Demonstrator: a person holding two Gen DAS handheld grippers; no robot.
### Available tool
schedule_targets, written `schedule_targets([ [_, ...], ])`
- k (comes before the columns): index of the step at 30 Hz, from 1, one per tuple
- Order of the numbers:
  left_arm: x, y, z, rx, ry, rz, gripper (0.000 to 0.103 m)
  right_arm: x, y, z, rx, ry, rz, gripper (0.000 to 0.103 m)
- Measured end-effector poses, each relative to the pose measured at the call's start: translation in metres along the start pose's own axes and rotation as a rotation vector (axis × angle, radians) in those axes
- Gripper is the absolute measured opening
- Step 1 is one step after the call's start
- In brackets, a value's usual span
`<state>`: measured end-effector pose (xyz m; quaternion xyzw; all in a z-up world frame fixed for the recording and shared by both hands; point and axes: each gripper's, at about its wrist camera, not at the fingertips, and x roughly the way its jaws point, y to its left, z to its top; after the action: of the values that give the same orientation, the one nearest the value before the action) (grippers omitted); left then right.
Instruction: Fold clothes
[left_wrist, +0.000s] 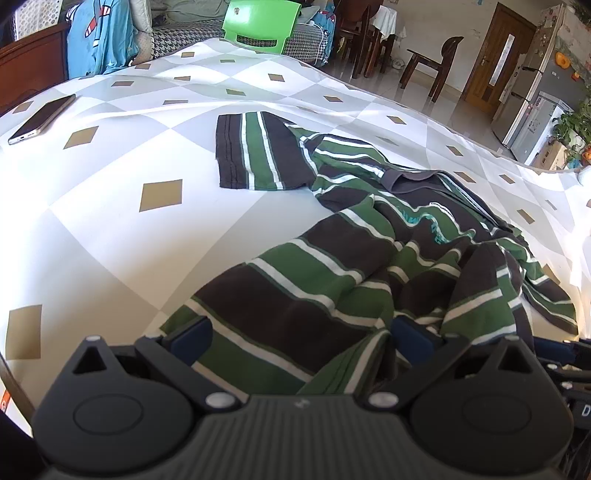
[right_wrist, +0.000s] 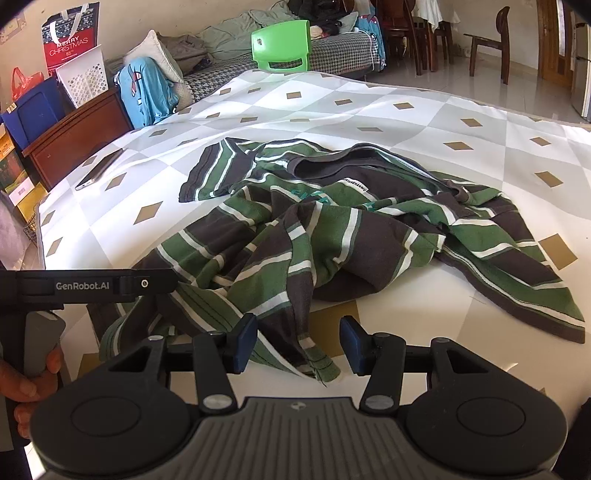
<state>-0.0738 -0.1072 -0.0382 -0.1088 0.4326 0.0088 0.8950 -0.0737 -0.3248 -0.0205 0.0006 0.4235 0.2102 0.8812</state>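
Observation:
A crumpled T-shirt (left_wrist: 332, 280) striped green, brown and white lies on the diamond-patterned cloth (left_wrist: 110, 229). One sleeve (left_wrist: 258, 151) lies flat at the far left, and the collar (left_wrist: 406, 181) faces up. My left gripper (left_wrist: 301, 336) is open wide, low over the near hem, with fabric lying between its fingers. My right gripper (right_wrist: 298, 345) is open too, and a corner of the shirt (right_wrist: 258, 236) hem (right_wrist: 321, 369) sits between its blue pads. In the right wrist view the left gripper (right_wrist: 99, 284) shows from the side, held by a hand (right_wrist: 29, 376).
A phone (left_wrist: 40, 118) lies on the cloth at the far left. A green plastic chair (left_wrist: 258, 26) stands behind the far edge, with a sofa piled with clothes behind it. Wooden chairs (left_wrist: 432, 62) and a door are to the far right.

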Motion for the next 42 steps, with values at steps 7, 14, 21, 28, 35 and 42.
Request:
schedule_targets([
  [7,-0.002,0.003,0.003,-0.002,-0.023,0.005,0.103,0.019,-0.001,0.005,0.04,0.059,0.013,0.048],
  [14,0.0,0.009,0.005,-0.016,-0.023,0.016,0.103,0.025,0.001,0.006,0.053,0.061,0.006,0.031],
  [21,0.0,0.008,0.005,-0.016,-0.024,0.017,0.103,0.009,0.008,0.006,0.036,0.053,-0.011,0.004],
  [28,-0.006,0.002,0.006,-0.007,-0.036,0.007,0.103,-0.029,0.017,0.001,0.01,0.044,-0.049,0.004],
  [35,-0.009,-0.01,0.005,0.02,-0.031,-0.015,0.103,-0.068,0.014,-0.016,-0.003,0.106,-0.192,0.004],
  [42,-0.005,-0.025,-0.003,0.071,-0.003,-0.03,0.103,-0.082,0.007,-0.038,0.029,0.164,-0.3,0.017],
])
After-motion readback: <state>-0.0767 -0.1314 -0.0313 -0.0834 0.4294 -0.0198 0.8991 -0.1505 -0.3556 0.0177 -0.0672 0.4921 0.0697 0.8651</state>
